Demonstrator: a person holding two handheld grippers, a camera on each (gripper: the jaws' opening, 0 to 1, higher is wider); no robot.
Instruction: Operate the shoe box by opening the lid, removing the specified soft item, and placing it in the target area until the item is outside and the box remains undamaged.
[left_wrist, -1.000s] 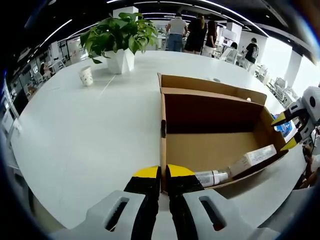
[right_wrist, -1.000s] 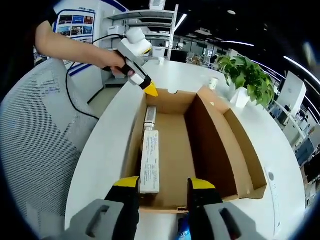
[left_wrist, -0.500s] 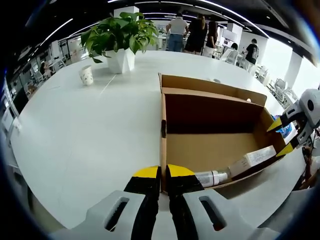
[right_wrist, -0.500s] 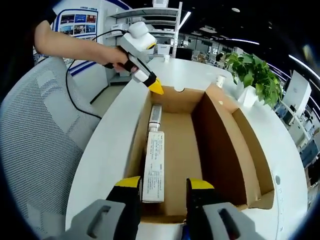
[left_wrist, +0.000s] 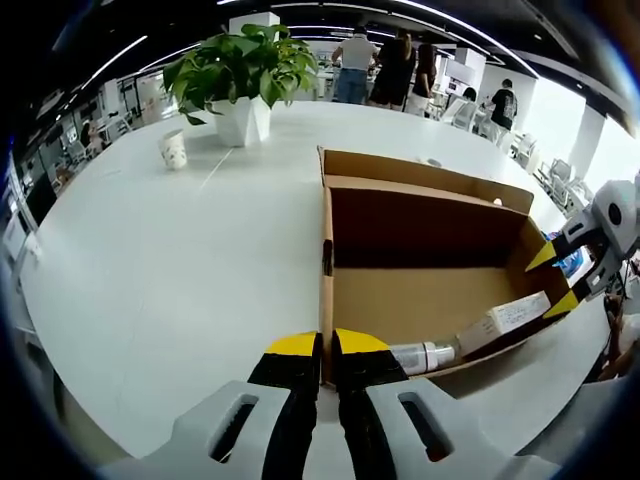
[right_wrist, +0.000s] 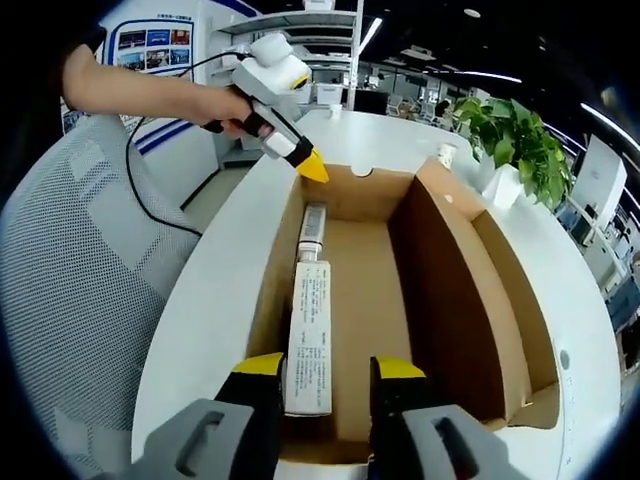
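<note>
Now the box (left_wrist: 430, 270) lies open on the white table (left_wrist: 190, 270), lid folded back, brown interior exposed in both views.

Left gripper (left_wrist: 327, 347): yellow tips pressed together on the near corner edge of the box wall, the cardboard rim running straight up from between them. Jaws closed on that edge. In the right gripper view the same gripper (right_wrist: 314, 170) sits at the far end of the box, held by a hand (right_wrist: 222, 108), tips at the top rim of the end wall.

Right gripper (right_wrist: 323, 365): jaws apart, a clear gap between the yellow tips, nothing held. The tips hang over the near end of the box, straddling the end of the carton (right_wrist: 309, 335). In the left gripper view this gripper (left_wrist: 556, 278) is at the far right end of the box, tips spread one above the other just beside the end wall.

Contents: a long white printed carton lies flat on the box floor along one long wall; in line with it, towards the left gripper's end, lies a tube (right_wrist: 313, 226) with a pale cap. In the left gripper view the carton (left_wrist: 505, 320) and tube (left_wrist: 420, 355) lie along the near wall, end to end. Whether carton and tube touch, cannot tell. Which of them is the soft item is not clear.

Elsewhere: plant (left_wrist: 240, 75) in a white pot and a small cup (left_wrist: 173, 150) at the far side of the table, well apart from the box. Mesh chair (right_wrist: 70, 290) beside the table.
</note>
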